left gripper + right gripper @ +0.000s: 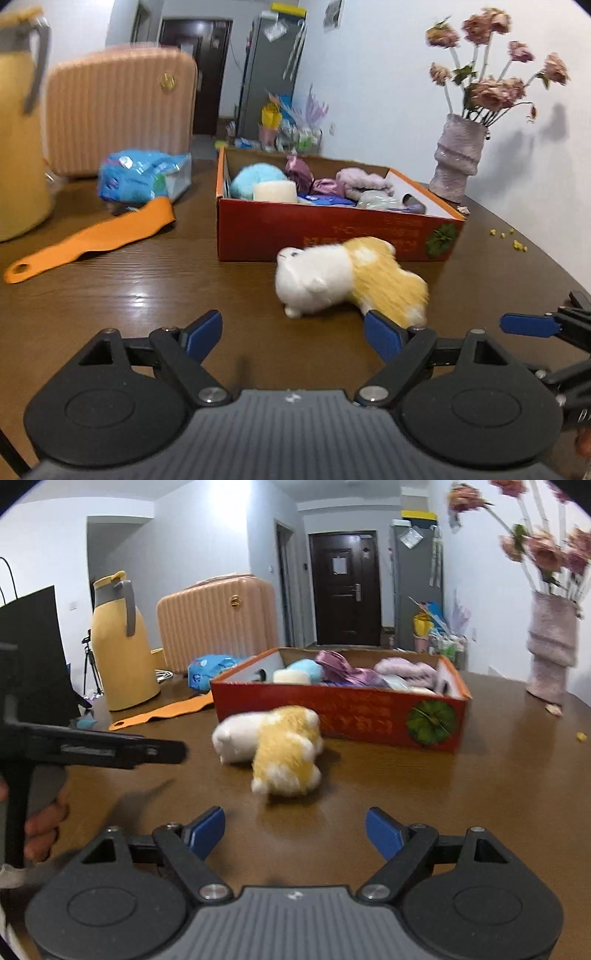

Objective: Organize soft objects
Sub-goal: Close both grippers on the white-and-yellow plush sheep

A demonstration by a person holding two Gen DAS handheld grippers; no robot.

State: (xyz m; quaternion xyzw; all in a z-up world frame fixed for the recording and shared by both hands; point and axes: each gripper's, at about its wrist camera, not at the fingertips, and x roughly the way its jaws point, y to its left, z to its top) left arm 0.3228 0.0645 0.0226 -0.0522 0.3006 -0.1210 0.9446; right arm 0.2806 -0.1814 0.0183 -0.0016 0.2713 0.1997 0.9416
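My left tool and my right tool both hang low over the brown surface with their blue pads spread wide apart and nothing between them. The white and yellow plush toy lies on its side on the surface just beyond my tools, close against the near wall of the red cardboard box. That box already holds a blue puff, a pale roll and purple cloths.
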